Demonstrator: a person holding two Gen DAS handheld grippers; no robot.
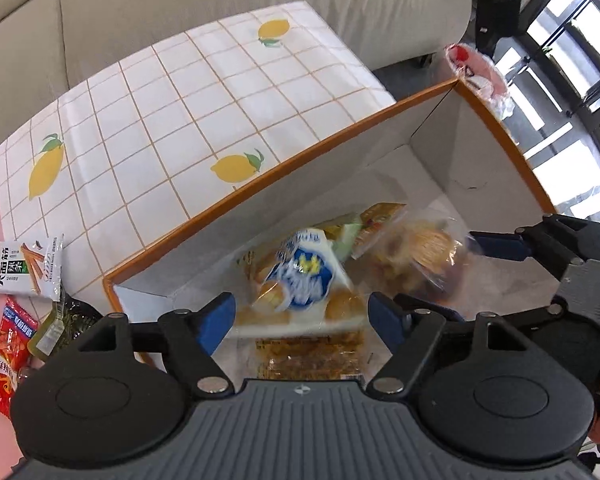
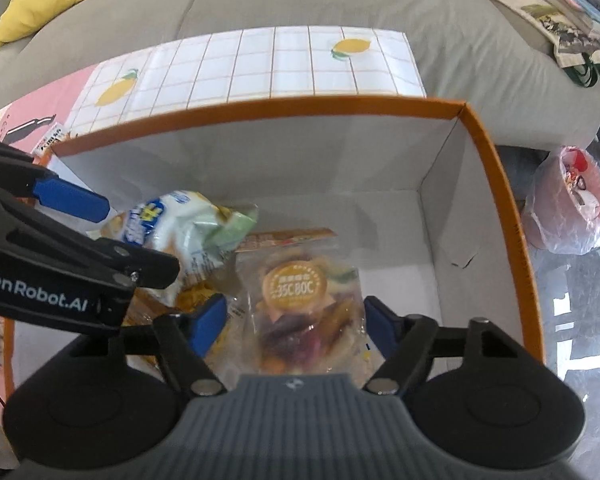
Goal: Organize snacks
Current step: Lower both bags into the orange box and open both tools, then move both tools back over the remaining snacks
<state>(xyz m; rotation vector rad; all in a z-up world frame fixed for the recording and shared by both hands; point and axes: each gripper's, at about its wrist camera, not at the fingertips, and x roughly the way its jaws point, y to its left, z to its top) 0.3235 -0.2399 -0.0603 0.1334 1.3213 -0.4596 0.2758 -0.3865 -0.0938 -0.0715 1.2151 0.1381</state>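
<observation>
Fingers of both the left gripper [image 1: 302, 320] and right gripper [image 2: 286, 322] stand wide, gripping nothing. Lift each straight up out of the box [image 2: 496, 184] so the blue-and-white packet [image 1: 306, 276] and clear chip bag [image 2: 300, 304] stay put.

Left tongs [image 1: 302, 318], jaws apart, above blue-white snack bag [image 1: 300, 276] (blurred) in box [image 1: 260, 192].

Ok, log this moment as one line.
left hand-held gripper: open over blue-white snack bag | right hand-held gripper: open over clear chip bag | both bags in box
</observation>
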